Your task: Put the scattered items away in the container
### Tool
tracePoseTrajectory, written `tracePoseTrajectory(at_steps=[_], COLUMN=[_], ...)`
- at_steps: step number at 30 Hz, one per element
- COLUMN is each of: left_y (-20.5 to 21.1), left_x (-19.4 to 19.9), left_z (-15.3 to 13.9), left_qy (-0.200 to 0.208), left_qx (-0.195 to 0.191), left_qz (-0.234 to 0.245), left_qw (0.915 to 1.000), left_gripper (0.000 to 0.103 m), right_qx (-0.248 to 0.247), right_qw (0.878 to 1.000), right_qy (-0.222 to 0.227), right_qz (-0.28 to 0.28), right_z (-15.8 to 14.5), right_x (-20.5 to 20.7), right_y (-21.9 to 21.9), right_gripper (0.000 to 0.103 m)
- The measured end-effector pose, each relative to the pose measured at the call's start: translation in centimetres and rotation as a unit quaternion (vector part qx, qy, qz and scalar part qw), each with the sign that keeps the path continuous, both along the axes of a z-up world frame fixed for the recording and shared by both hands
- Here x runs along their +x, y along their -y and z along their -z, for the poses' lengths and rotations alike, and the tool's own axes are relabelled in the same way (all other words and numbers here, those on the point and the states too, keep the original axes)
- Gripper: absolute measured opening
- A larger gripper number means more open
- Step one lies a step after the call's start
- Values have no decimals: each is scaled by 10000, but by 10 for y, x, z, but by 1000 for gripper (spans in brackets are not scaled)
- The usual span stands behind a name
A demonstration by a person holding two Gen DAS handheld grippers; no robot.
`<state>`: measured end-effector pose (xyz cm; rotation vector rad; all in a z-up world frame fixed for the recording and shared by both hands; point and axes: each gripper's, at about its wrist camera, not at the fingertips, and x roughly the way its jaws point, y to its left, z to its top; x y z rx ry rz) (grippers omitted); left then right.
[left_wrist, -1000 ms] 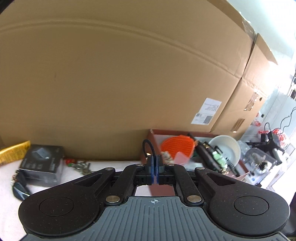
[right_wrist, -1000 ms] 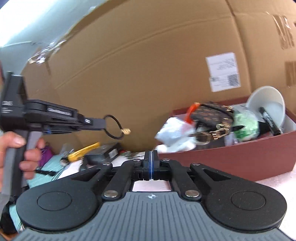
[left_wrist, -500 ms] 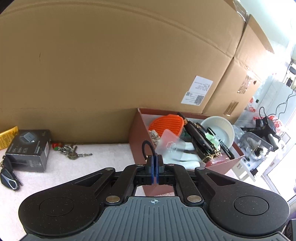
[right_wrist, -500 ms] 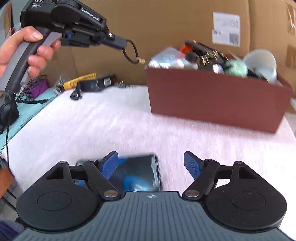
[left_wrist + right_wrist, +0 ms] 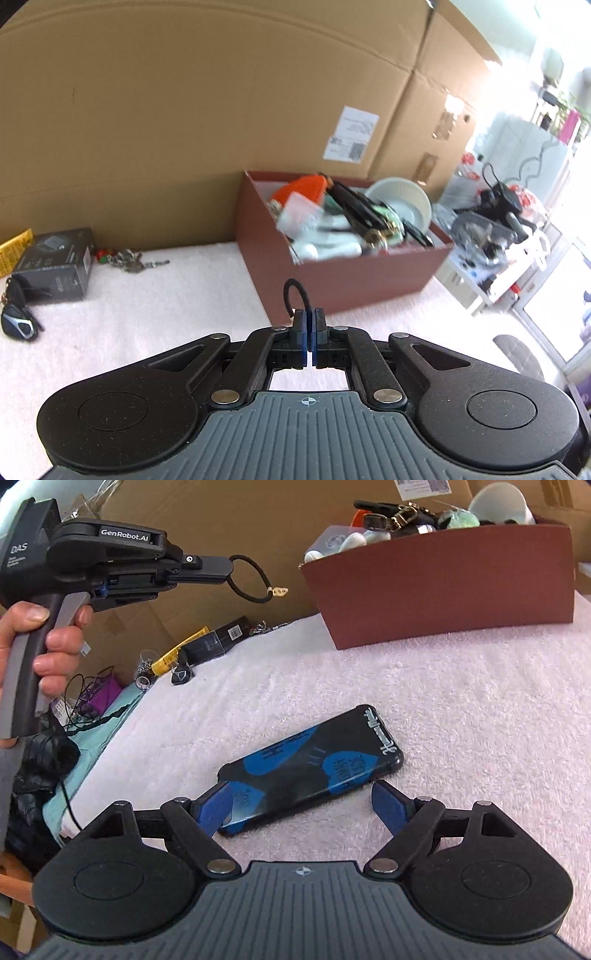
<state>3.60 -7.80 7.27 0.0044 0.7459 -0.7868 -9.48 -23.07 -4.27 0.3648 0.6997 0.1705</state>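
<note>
The near end of the phone (image 5: 310, 775) is lying hidden behind a blue fingertip (image 5: 212, 806) low in the right wrist view. The brown box (image 5: 443, 590) is running off the top edge there, cutting off its contents. In the left wrist view, part of the hair tie (image 5: 293, 295) is disappearing between the closed pads, the box's contents (image 5: 332, 225) are blurring together, and the right edge is washing out

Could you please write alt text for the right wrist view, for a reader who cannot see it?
The open right gripper hovers low over a black-and-blue phone lying on a pink towel, its fingers either side of the phone's near end. At upper left, the left gripper holds a black hair tie short of the full reddish-brown box.
</note>
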Motion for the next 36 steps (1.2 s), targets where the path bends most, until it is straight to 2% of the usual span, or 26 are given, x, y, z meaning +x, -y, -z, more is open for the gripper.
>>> tracePoseTrajectory(at_steps=[8, 15, 20, 21, 23, 25, 27, 28, 29, 30, 32, 36], left_y=[-1, -3, 2, 3, 2, 4, 10, 12, 13, 12, 5, -20], left_x=[-13, -10, -7, -8, -8, -9, -12, -14, -16, -15, -11, 0], left_z=[47, 71, 94, 94, 95, 95, 94, 94, 94, 94, 94, 88], left_qy=[-534, -944, -1224, -1146, -1270, -1253, -1296, -1297, -1227, -1218, -1326, -1353], left_qx=[378, 495, 687, 663, 560, 556, 566, 577, 618, 624, 570, 355], left_qz=[210, 259, 236, 238, 271, 314, 424, 463, 455, 452, 348, -40], left_qw=[9976, 9940, 9898, 9909, 9900, 9901, 9890, 9888, 9895, 9896, 9889, 9902], left_gripper=[0, 0, 0, 0, 0, 0, 0, 0, 0, 0, 0, 0], right_qx=[-452, -853, -677, -623, -557, -538, -245, -72, 84, 170, 219, -53], right_qw=[9988, 9948, 9955, 9959, 9961, 9959, 9967, 9963, 9953, 9954, 9949, 9941], right_qy=[133, -10, 27, 78, 191, 341, 480, 584, 656, 645, 678, 626], right_qz=[-140, -563, -658, -657, -656, -643, -611, -634, -704, -688, -710, -879], right_z=[5, 3, 6, 7, 9, 11, 14, 14, 15, 15, 16, 16], right_x=[30, 20, 21, 23, 26, 27, 30, 31, 33, 35, 37, 35], right_y=[-12, -28, -28, -30, -32, -35, -33, -34, -33, -34, -33, -36], right_gripper=[86, 86, 90, 90, 96, 96, 96, 94, 85, 82, 81, 77])
